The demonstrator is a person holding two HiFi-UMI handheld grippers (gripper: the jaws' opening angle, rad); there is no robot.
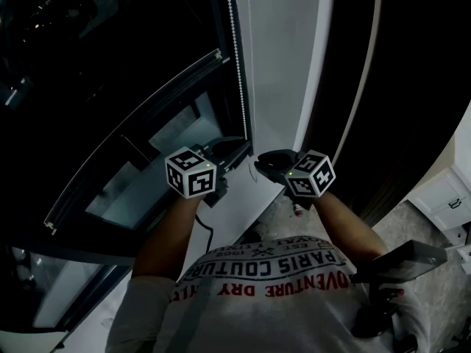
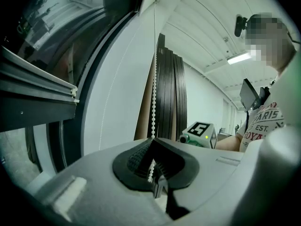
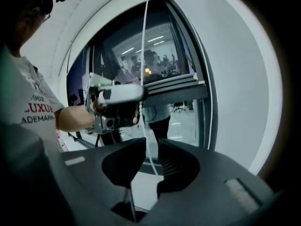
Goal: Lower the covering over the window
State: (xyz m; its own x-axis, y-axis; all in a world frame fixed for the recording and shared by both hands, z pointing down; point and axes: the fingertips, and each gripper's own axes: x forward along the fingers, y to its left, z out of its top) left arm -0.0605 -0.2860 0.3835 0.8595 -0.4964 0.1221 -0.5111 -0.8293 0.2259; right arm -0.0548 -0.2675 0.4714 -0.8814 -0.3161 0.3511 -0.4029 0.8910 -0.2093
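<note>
Head view: I hold both forearms out toward the window, left gripper (image 1: 234,151) and right gripper (image 1: 263,163) side by side below the bead chain (image 1: 237,57), which hangs beside the white blind (image 1: 276,50). Left gripper view: jaws clamped on the chain. Right gripper view: jaws apart, chain loose between them.

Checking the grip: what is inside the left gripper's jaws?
The white bead chain runs down into the left gripper, whose jaws are closed on it. Its lower run, past the jaws, is covered by the gripper's own body.
</note>
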